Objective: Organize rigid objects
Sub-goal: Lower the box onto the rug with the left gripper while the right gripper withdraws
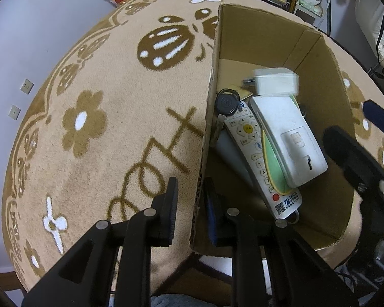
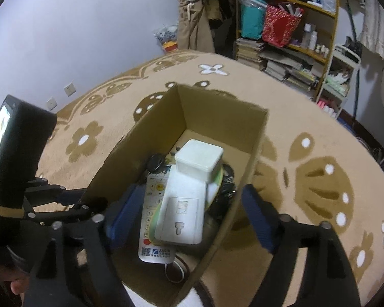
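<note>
Nearest the left gripper (image 1: 190, 212), fingers pinch the cardboard box (image 1: 317, 58) wall. Right gripper (image 2: 189, 220) gapes wide, holding nothing. Inside lie a remote (image 1: 251, 140), "JSCN" end nearest, long axis pointing away; white adapter (image 1: 276, 80) behind.

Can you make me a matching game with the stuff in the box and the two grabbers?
Things:
1. white charger
2. remote control
3. left gripper
4. right gripper

States:
A. clamped on the cardboard box wall
B. blurry, above the pile
C. open wide, nothing between the pads
D. under the white handset, yellow button showing

Pairs: 1-B, 2-D, 3-A, 4-C
</note>
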### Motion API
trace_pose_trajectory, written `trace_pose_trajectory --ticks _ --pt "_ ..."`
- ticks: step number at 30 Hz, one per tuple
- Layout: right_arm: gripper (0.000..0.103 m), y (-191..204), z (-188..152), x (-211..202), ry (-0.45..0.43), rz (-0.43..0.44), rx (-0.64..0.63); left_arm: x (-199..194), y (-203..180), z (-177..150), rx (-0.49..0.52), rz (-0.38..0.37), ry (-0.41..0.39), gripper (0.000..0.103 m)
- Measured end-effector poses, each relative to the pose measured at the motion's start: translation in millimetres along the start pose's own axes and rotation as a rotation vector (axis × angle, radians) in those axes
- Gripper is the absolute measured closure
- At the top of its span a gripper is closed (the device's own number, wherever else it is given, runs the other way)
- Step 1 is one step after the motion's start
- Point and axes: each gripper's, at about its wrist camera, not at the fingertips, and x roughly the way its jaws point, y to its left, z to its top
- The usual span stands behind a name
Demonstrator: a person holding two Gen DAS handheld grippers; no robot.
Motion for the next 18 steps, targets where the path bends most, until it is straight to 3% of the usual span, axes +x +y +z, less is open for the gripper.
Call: trace_pose_trajectory --ticks 8,12,14,18 --pt "0.0 -12 -5 -30 -0.026 -0.047 0.055 -25 -4 -4 0.01 -0.025 -0.072 0.078" --pt "0.0 -22 -11 -41 -0.026 -0.064 0.098 -39 -10 -9 0.031 -0.034 -0.11 0.072" --pt "0.0 -27 -15 -47 -0.027 -0.075 0.12 -47 -11 -11 0.03 -0.042 -0.137 0.057" --pt "0.0 -35 -24 -58 -0.033 -0.08 0.16 -66 -13 -16 0.042 0.006 -0.211 0.045"
